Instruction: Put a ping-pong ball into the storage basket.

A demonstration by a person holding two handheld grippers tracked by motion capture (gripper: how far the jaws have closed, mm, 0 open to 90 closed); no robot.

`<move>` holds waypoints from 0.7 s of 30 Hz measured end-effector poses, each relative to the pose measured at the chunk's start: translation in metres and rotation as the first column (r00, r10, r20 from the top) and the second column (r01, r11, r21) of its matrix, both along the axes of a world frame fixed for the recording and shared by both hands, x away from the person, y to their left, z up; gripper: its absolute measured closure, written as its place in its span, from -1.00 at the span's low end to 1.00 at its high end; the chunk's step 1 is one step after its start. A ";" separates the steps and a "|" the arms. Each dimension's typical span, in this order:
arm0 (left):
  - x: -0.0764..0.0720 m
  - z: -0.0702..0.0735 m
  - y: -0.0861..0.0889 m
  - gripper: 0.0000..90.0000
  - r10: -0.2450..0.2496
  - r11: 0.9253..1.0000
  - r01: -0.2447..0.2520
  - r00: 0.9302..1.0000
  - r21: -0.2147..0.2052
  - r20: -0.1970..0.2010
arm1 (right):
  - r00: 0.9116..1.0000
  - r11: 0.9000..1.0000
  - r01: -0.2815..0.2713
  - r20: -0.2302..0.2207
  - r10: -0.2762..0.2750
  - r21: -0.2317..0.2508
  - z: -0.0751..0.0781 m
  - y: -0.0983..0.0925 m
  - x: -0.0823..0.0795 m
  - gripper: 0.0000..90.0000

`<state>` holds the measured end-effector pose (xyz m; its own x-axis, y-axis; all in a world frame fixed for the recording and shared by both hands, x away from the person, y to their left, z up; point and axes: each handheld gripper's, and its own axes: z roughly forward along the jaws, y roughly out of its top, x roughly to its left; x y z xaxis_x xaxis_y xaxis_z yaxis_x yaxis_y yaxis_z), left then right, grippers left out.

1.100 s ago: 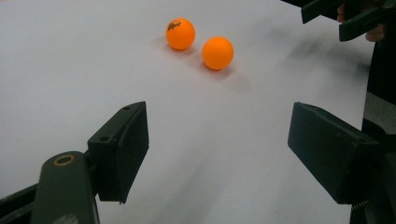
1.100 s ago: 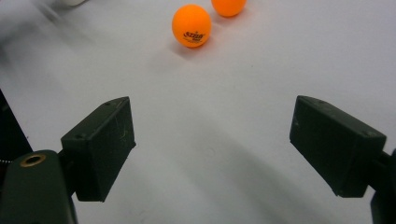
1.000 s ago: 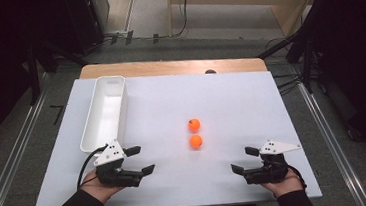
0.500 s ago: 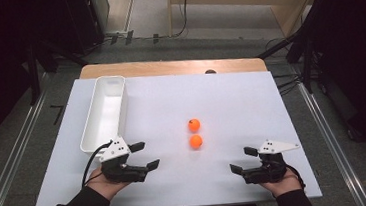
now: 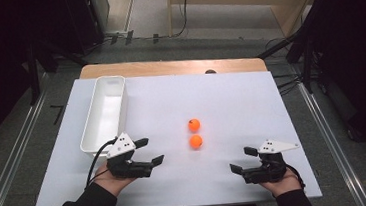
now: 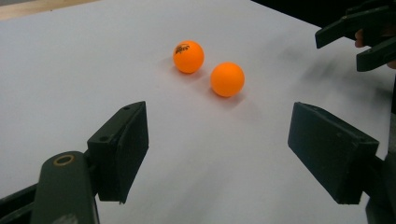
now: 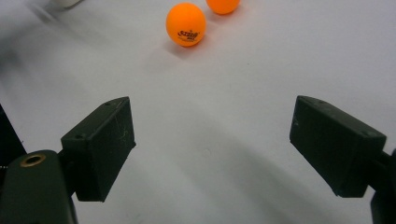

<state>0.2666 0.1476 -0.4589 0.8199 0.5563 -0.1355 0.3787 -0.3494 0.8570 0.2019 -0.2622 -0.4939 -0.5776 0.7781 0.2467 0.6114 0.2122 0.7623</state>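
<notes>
Centrally, two orange balls point(image 5: 194, 133) are shown between the tongs, untouched. Left gripper point(image 5: 150, 152), jaws wide and empty, has been advanced slightly toward them; right gripper point(image 5: 241, 159), likewise wide, is unmoved. A pickup is judged imminent.

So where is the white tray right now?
In the high view the white tray sits at the table's left side, just beyond the left tool, left of the orange balls.
</notes>
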 end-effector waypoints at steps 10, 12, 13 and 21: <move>0.005 0.001 -0.008 -0.54 0.014 1.000 -0.014 1.000 0.012 -0.004 | 1.000 1.000 0.000 -0.001 0.000 0.001 0.000 0.001 0.000 -0.72; 0.006 0.002 -0.009 -0.54 0.013 1.000 -0.013 1.000 0.013 -0.004 | 1.000 1.000 -0.002 -0.003 0.002 0.000 0.000 0.001 0.001 -0.72; 0.007 0.002 -0.010 -0.54 0.015 1.000 -0.015 1.000 0.011 -0.001 | 1.000 1.000 -0.003 0.000 0.003 -0.002 0.000 0.001 0.001 -0.72; 0.009 0.004 -0.019 -0.54 0.021 1.000 -0.021 1.000 -0.001 0.014 | 1.000 1.000 -0.001 0.000 0.001 -0.006 0.000 0.000 0.000 -0.72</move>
<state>0.2758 0.1283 -0.4551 0.8099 0.5732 -0.1247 0.3740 -0.3407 0.8626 0.2022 -0.2617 -0.4939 -0.5785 0.7789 0.2423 0.6114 0.2173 0.7609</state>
